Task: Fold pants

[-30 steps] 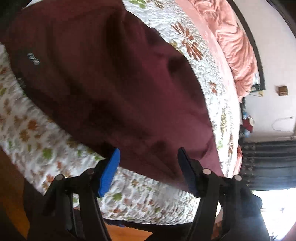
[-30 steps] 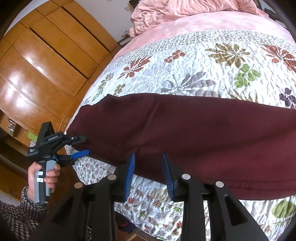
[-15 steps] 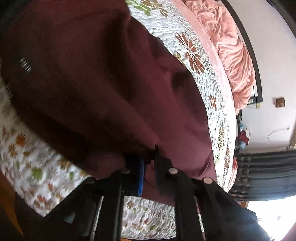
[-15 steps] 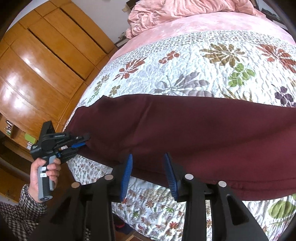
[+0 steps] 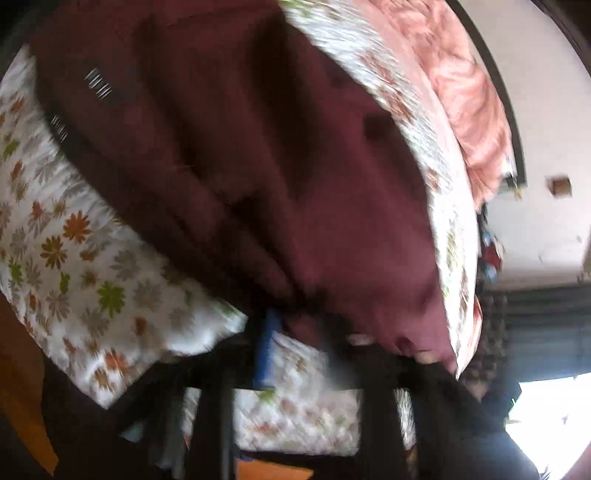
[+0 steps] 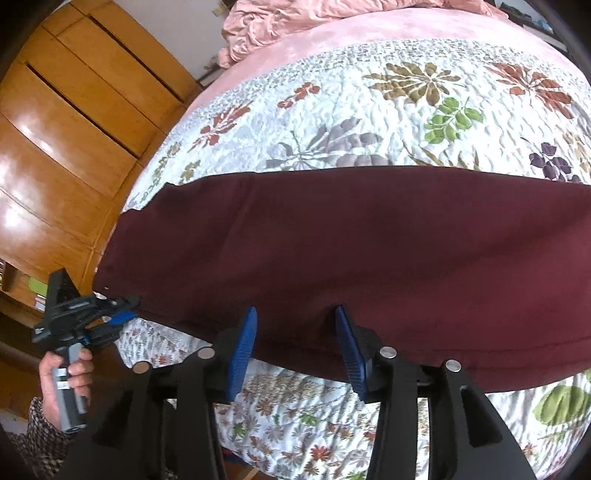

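Observation:
Dark maroon pants (image 6: 332, 251) lie flat along the near edge of a floral quilt (image 6: 406, 122). My right gripper (image 6: 295, 343) is open, its blue pads on either side of the pants' near hem. My left gripper (image 6: 125, 314) is at the pants' left end, seen from the right wrist view. In the blurred left wrist view the left gripper (image 5: 295, 332) is shut on a bunched edge of the pants (image 5: 258, 166), which fill most of that view.
A wooden wardrobe (image 6: 74, 129) stands left of the bed. A pink blanket (image 6: 314, 22) is heaped at the bed's far end. Dark curtains (image 5: 535, 325) and a bright window lie beyond the bed's far side.
My left gripper closed on the pants' edge and has lifted and pulled it, blurring its view. My right gripper moved closer to the hem and opened wider.

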Motion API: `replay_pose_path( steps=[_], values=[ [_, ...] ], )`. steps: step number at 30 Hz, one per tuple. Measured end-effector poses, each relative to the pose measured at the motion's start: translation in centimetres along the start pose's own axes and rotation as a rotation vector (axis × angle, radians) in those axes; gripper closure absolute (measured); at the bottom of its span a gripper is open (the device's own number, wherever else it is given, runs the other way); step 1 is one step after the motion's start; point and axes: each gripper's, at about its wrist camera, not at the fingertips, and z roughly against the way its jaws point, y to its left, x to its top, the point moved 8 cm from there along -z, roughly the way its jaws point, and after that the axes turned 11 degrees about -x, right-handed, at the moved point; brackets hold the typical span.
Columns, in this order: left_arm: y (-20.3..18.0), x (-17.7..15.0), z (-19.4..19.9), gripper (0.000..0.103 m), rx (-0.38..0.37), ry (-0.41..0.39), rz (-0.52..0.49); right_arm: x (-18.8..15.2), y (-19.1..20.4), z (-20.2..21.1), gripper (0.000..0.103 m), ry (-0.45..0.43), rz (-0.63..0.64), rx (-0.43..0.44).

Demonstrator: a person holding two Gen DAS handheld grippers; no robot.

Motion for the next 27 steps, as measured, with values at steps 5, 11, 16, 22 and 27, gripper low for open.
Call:
replay_pose_path(
  steps=[5,11,16,22,27],
  values=[
    [-4.9,-1.1,2.2,0.036,-0.007,-0.071,-0.151,1.2,0.7,1.5,0.057,-0.059,0.005,0.025],
    [-10.0,-2.0,-3.7,0.032,0.094,-0.057,-0.437,1.8,0.5,0.3,0.057,-0.048,0.027,-0.068],
    [-8.1,-3.0,-9.4,0.032,0.224,0.057,-0.519,-0.4,-1.3,-2.3,0.059,0.052,0.071,-0.192],
    [-7.8,-4.0,-9.3,0.032,0.303,0.062,-0.636,-0.7,-2.5,-0.7,0.058,0.033,0.011,-0.106],
    [-11.8,-5.4,-9.7,0.021,0.246,0.04,-0.719,-0.1,-10.9,6.6,0.04,-0.105,-0.256,-0.087]
  ],
)
